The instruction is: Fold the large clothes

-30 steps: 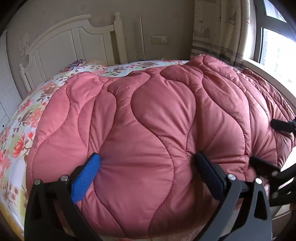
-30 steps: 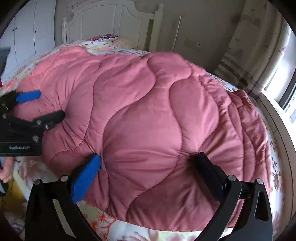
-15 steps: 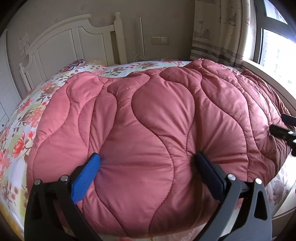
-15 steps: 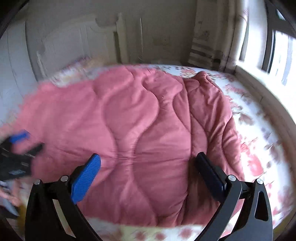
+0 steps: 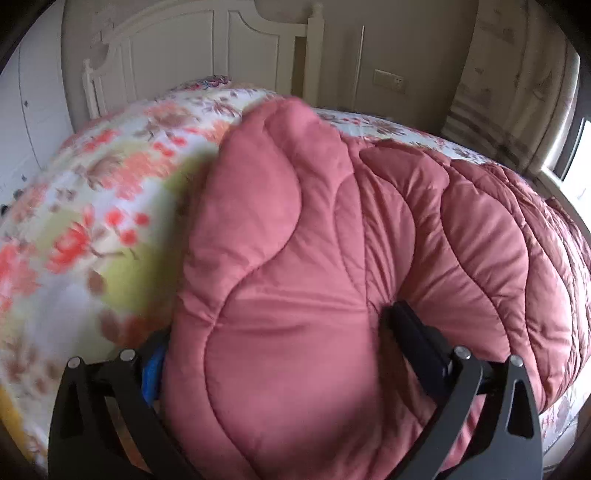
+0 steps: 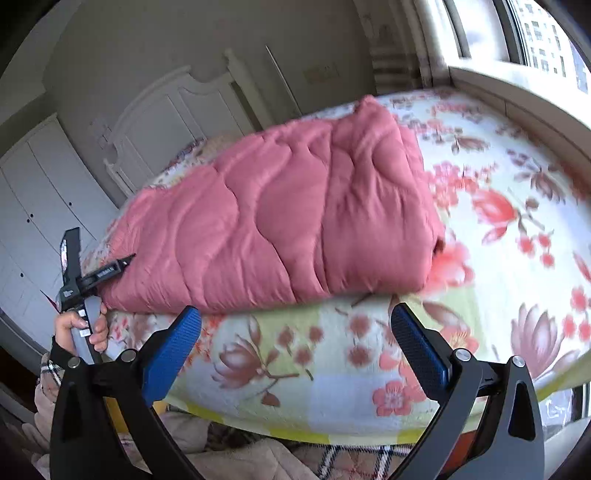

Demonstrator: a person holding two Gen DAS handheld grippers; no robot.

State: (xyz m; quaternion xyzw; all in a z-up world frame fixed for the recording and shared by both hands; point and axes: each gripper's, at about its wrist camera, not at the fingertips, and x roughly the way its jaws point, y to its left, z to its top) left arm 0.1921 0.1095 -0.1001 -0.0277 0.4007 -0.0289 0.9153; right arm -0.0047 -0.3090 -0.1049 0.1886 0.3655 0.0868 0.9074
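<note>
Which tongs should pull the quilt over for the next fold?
Left. The left tongs already pinch the pink quilt at its near end. The right tongs are open and empty, hovering over bare floral sheet, clear of the quilt.

A floral bedspread (image 6: 480, 258) in red, pink and pale green covers the bed, with a white panelled headboard (image 5: 207, 62) at twelve o'clock, white wardrobe doors (image 6: 40, 206) at nine, a patterned curtain (image 5: 517, 74) and a bright window (image 6: 546, 33) at two.
</note>
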